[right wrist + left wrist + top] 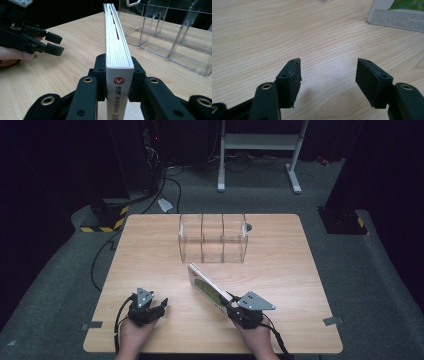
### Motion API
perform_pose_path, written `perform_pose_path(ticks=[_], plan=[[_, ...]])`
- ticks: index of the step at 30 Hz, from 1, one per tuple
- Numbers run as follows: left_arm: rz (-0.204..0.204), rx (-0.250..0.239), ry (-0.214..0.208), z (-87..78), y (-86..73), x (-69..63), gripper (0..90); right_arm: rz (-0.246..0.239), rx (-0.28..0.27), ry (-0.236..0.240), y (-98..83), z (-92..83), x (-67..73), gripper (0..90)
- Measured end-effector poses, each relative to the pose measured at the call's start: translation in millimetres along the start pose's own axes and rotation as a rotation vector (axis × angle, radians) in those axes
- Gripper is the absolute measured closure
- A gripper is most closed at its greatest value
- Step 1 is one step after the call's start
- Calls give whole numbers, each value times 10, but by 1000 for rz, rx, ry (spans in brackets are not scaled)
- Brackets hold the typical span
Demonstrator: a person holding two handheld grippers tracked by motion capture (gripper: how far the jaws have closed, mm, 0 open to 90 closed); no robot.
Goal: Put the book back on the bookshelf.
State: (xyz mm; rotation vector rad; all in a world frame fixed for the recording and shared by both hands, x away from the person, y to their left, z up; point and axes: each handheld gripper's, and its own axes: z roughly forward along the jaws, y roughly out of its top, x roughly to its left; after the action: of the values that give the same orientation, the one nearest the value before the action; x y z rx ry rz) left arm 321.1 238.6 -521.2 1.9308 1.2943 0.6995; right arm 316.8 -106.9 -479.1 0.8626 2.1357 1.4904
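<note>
Because the book (209, 290) is clamped at its spine end between the fingers (100, 72) of the right gripper (236, 310), it stands on edge with its page block upward — a pose that would likely let it slide upright into one of the slots of the clear acrylic organizer (213, 238). The book sits on the near side of the organizer, close but apart from it, angled toward its slots. The left gripper (159, 308) waits farther from the organizer, off to the book's left, its fingers (289, 80) spread wide over bare wood with nothing between them — probably kept free to steady the organizer or the book. The surface (150, 255) near the organizer's open front is bare.
</note>
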Motion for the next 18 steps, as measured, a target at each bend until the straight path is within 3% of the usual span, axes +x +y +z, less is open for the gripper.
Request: perform_pose_path(ticks=[5, 12, 14, 16, 18], plan=[[13, 44, 39, 101, 16, 12, 349, 18, -5, -19, -29, -79, -24, 741], [10, 46, 27, 162, 45, -13, 343, 36, -3, -61, -68, -197, -82, 741], [-8, 53, 22, 165, 45, 2, 318, 49, -5, -73, -80, -228, -108, 740], [-53, 70, -8, 169, 38, 50, 288, 59, -8, -84, -92, -259, -140, 740], [-58, 67, -5, 163, 30, 63, 273, 70, -7, -97, -102, -289, -161, 740]])
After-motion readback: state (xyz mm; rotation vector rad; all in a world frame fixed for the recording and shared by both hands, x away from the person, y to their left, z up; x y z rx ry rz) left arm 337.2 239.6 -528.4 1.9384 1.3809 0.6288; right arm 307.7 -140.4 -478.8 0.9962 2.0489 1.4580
